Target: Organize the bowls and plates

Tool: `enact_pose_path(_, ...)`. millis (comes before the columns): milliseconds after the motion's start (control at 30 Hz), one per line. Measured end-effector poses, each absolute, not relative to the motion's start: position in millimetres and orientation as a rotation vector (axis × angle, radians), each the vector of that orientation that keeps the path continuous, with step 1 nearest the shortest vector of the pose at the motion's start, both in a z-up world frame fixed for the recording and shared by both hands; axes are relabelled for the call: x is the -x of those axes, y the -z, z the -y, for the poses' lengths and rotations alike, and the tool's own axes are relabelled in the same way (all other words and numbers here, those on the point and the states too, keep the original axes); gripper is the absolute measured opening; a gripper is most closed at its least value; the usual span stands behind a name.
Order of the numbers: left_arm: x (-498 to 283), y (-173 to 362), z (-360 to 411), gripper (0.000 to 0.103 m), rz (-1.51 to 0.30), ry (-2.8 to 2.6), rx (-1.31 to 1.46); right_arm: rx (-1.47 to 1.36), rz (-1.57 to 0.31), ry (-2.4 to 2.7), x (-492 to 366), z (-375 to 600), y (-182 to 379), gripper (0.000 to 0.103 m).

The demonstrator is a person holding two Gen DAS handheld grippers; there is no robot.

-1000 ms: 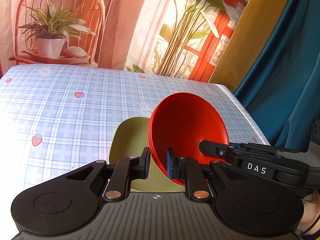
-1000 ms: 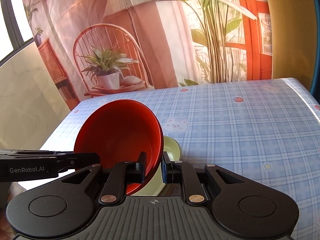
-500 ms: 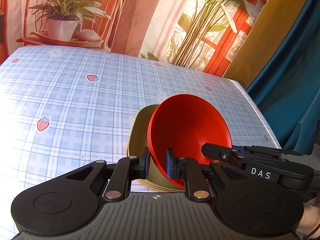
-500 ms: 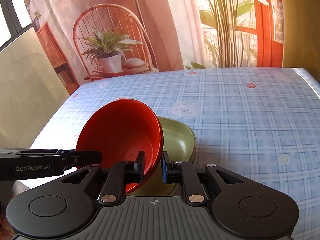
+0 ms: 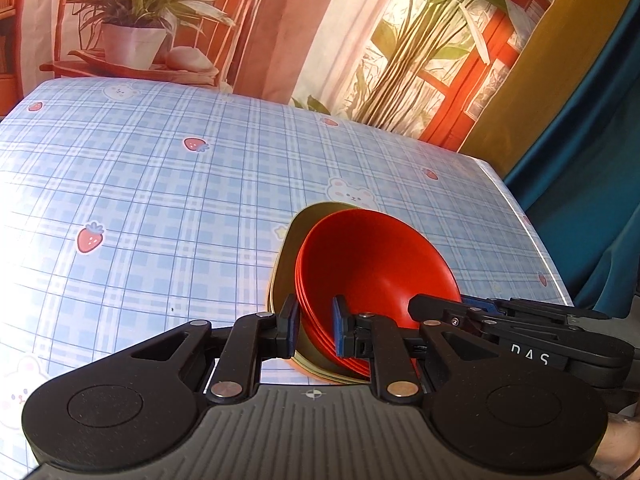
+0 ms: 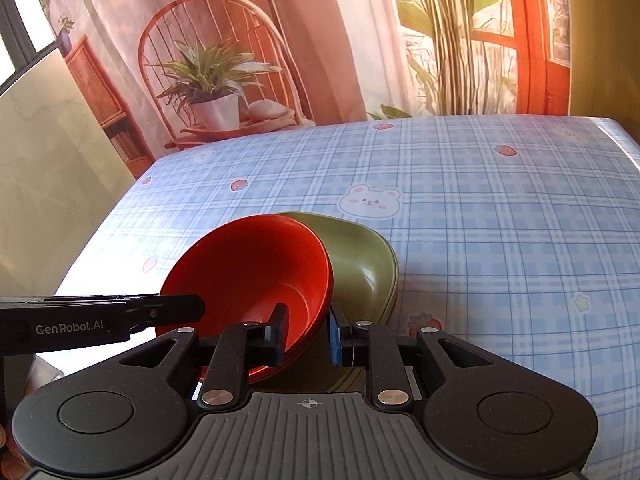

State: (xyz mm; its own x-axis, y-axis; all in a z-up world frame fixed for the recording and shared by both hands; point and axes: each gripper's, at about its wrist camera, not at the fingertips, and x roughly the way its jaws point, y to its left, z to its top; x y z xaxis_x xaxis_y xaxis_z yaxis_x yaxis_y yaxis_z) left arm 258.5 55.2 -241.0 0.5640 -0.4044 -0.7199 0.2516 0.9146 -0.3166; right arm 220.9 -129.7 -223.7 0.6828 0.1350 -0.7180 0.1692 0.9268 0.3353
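A stack of red bowls (image 5: 372, 264) sits tilted inside an olive-green plate (image 5: 296, 240) on the blue checked tablecloth (image 5: 160, 200). My left gripper (image 5: 314, 328) is shut on the near rim of the red bowls. My right gripper (image 6: 306, 330) is shut on the opposite rim of the same red bowls (image 6: 248, 268), with the green plate (image 6: 360, 264) under and behind them. Each gripper's body shows in the other's view.
The table's right edge (image 5: 532, 240) drops off beside a teal curtain (image 5: 592, 160). A printed backdrop (image 6: 280, 40) with chair and plants hangs behind the table. A beige panel (image 6: 44, 160) stands at the left.
Both grippers have lowered the red bowls, from tilted high above the table down into the green plate. The bowls now lie flatter.
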Motion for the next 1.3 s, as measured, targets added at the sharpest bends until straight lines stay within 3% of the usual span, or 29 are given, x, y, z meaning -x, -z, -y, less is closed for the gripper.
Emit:
enact_pose_path(333,-254,228,-57,0.02,-0.848,0.349,0.139,-0.382,-0.818,0.026,-219,129,221,0.024)
enact_pose_path(433,-253,222,-57,0.034,-0.832,0.339,0.128,-0.373,-0.803,0.037,-216,129,216,0.034)
enact_pose_path(667,-248,207,-54,0.045,-0.793,0.334,0.106,-0.335,-0.766,0.056,-209,133,201,0.051)
enact_pose_path(733,-245,202,-53,0.058,-0.778,0.334,0.091,-0.326,-0.753,0.062,-206,134,196,0.059)
enact_pose_path(967,-229,171,-47,0.083,-0.682,0.309,0.031,-0.285,-0.695,0.101,-193,141,171,0.081)
enact_pose_path(1033,-223,160,-46,0.096,-0.643,0.292,0.01,-0.276,-0.673,0.136,-187,145,161,0.095)
enact_pose_path(1133,-213,143,-43,0.099,-0.588,0.28,-0.016,-0.267,-0.637,0.159,-180,150,146,0.102)
enact_pose_path(1300,-199,114,-36,0.103,-0.537,0.234,-0.046,-0.244,-0.594,0.195,-166,158,119,0.103)
